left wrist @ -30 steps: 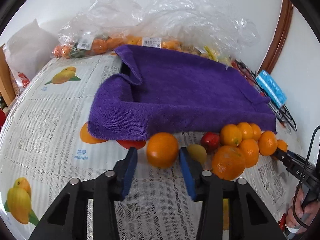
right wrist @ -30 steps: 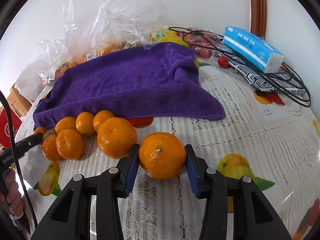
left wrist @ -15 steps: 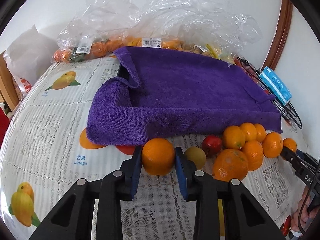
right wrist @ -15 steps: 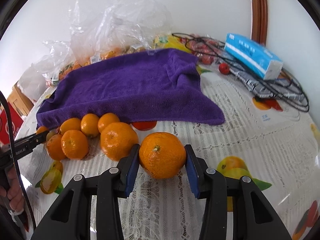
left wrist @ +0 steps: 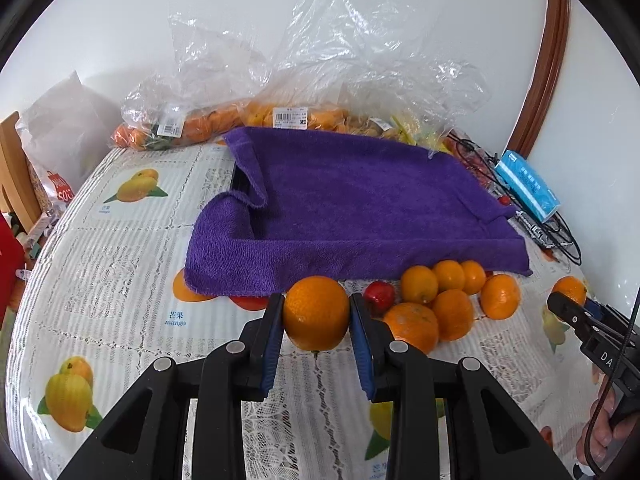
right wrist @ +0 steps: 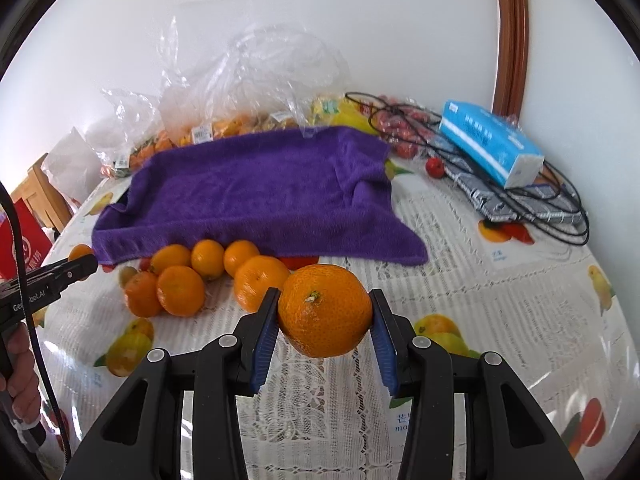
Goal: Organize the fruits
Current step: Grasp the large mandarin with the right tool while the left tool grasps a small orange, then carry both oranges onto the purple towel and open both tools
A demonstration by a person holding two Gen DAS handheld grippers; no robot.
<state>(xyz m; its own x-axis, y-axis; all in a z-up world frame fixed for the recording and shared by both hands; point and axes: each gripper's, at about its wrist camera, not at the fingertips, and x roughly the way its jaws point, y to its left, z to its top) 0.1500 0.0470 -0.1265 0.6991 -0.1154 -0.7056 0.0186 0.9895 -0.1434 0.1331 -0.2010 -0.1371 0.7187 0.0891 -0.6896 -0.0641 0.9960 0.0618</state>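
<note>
My left gripper (left wrist: 317,314) is shut on an orange (left wrist: 317,312), lifted just clear of the lace tablecloth in front of the purple towel (left wrist: 352,208). My right gripper (right wrist: 324,312) is shut on a larger orange (right wrist: 325,309), also raised off the cloth. A cluster of several loose oranges (left wrist: 444,304) and a small red fruit (left wrist: 379,294) lies along the towel's front edge; the same oranges (right wrist: 192,276) lie left of the held fruit in the right wrist view. The other gripper's tip (left wrist: 568,312) shows at the right edge, holding its orange (left wrist: 570,288).
Clear plastic bags of oranges (left wrist: 224,120) are heaped against the wall behind the towel. A blue tissue pack (right wrist: 492,144), black cables (right wrist: 552,208) and small red fruits (right wrist: 434,166) lie at the back right. A red box (right wrist: 20,236) and wooden chair (right wrist: 40,196) stand past the table's left edge.
The left jaws closed onto the orange and lifted it off the cloth. The right gripper, gripping its orange throughout, also rose, so the table looks lower in both views.
</note>
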